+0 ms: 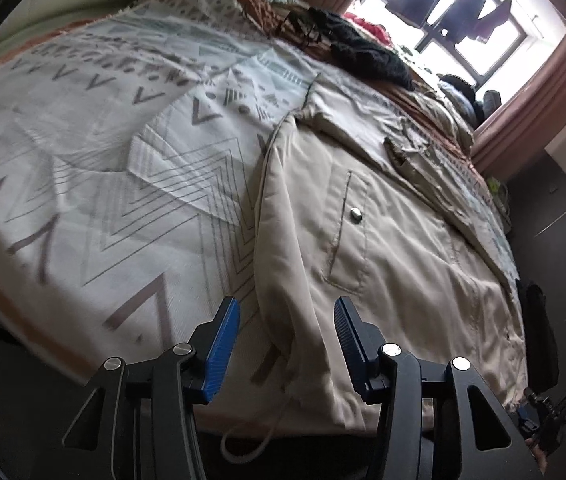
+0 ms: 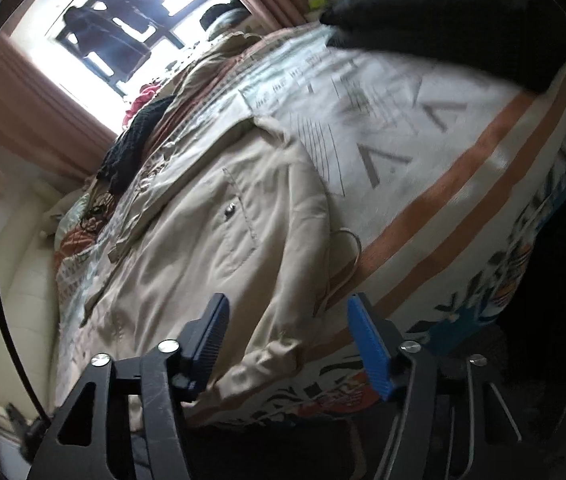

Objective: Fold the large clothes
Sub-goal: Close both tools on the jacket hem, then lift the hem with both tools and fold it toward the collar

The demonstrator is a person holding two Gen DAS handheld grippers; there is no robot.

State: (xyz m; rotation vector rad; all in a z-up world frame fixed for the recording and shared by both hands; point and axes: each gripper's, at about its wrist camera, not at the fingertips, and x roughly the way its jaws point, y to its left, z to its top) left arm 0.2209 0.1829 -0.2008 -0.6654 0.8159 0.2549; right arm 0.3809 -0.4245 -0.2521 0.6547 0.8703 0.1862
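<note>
A beige jacket (image 1: pixel 383 260) (image 2: pixel 203 260) lies spread flat on the bed, with a snap-buttoned pocket (image 1: pixel 355 213) (image 2: pixel 229 210) facing up and its hem toward me. My left gripper (image 1: pixel 287 308) hovers at the hem's left corner. Its blue pads (image 1: pixel 223 344) stand apart with the jacket's folded edge between them, not pressed. A white drawstring (image 1: pixel 251 444) hangs off the bed edge below. My right gripper (image 2: pixel 289 302) is at the hem's other corner, jaws apart, with fabric lying between the pads (image 2: pixel 371 348) without being gripped.
A patterned white, grey and orange blanket (image 1: pixel 123 140) (image 2: pixel 423 140) covers the bed. A black knit garment (image 1: pixel 371 52) (image 2: pixel 139 140) and other clothes lie at the far side near the window (image 1: pixel 463 8). A dark cloth (image 2: pixel 463 20) sits on one bed corner. The floor is dark.
</note>
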